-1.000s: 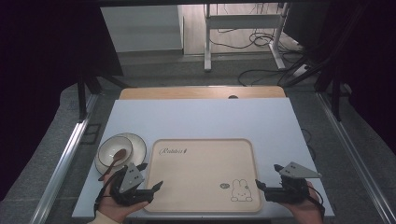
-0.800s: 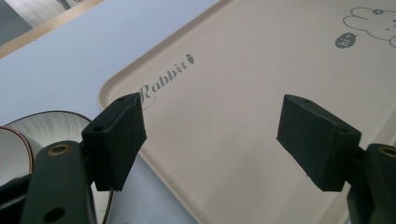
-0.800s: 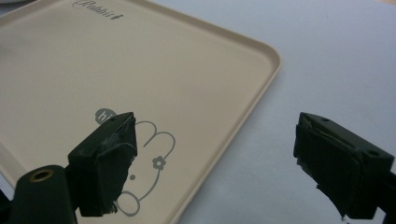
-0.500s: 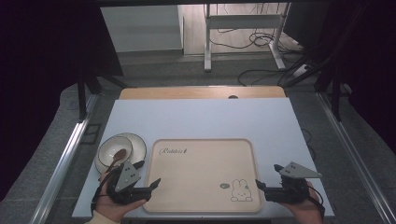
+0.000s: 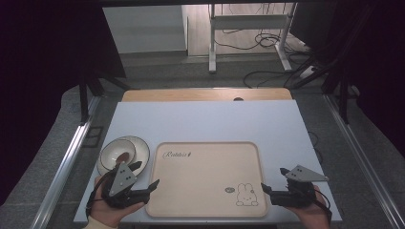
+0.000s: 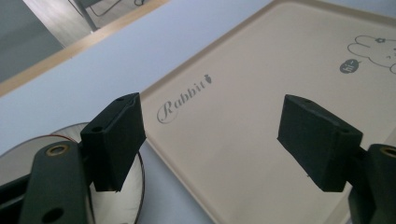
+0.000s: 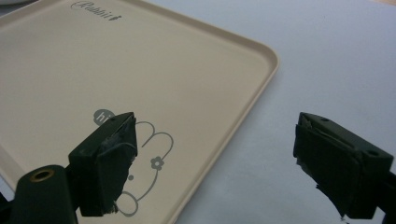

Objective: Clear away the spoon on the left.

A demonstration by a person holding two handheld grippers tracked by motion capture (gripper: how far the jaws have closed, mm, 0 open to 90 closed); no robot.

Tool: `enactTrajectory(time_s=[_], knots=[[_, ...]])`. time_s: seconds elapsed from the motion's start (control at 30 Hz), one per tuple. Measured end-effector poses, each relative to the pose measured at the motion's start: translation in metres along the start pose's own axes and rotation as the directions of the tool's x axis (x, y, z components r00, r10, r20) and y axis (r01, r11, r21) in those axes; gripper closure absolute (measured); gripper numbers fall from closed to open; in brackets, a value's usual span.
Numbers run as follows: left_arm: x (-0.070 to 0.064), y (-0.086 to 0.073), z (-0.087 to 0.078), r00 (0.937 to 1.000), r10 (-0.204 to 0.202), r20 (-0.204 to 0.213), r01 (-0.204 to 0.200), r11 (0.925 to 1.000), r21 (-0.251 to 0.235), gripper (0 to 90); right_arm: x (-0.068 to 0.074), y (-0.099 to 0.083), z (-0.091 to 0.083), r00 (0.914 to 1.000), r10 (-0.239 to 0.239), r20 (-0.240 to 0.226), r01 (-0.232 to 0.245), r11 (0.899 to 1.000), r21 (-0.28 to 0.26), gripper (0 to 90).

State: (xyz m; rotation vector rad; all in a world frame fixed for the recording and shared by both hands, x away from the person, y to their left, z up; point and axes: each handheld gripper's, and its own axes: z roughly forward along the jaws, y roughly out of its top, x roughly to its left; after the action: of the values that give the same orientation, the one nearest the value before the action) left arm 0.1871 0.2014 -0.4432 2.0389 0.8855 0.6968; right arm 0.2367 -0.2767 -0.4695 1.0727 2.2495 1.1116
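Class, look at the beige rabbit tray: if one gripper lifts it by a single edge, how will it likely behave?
The tray looks flat and rigid, so it should stay stiff rather than droop. Its wide span suggests it may tilt or swing from one edge. The low, smooth rim offers little purchase, so it could slip on the table.

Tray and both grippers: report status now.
Left gripper open at tray's near-left edge, holding nothing. Right gripper open at near-right edge, holding nothing. Rabbit tray bare, flat on table. Bowl on plate sits left of tray.
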Motion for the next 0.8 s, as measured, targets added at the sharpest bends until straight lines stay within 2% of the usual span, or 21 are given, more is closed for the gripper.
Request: enactTrajectory(time_s=[0.17, 0.27, 0.8], knots=[[-0.001, 0.008, -0.009, 0.9998, 0.013, -0.013, -0.013, 0.9997, -0.020, 22.9, 0.000, 0.000, 0.000, 1.0000, 0.000, 0.001, 0.000, 1.000, -0.001, 13.9], [0.001, 0.009, -0.013, 0.9998, 0.007, -0.016, -0.007, 0.9998, -0.021, 22.9, -0.001, 0.000, -0.001, 1.0000, 0.000, 0.002, 0.000, 1.000, -0.001, 13.9], [0.027, 0.003, -0.030, 0.9961, -0.058, -0.066, 0.057, 0.9981, -0.022, 22.5, -0.001, 0.000, -0.001, 0.9999, 0.005, 0.013, -0.005, 1.000, 0.004, 14.4]])
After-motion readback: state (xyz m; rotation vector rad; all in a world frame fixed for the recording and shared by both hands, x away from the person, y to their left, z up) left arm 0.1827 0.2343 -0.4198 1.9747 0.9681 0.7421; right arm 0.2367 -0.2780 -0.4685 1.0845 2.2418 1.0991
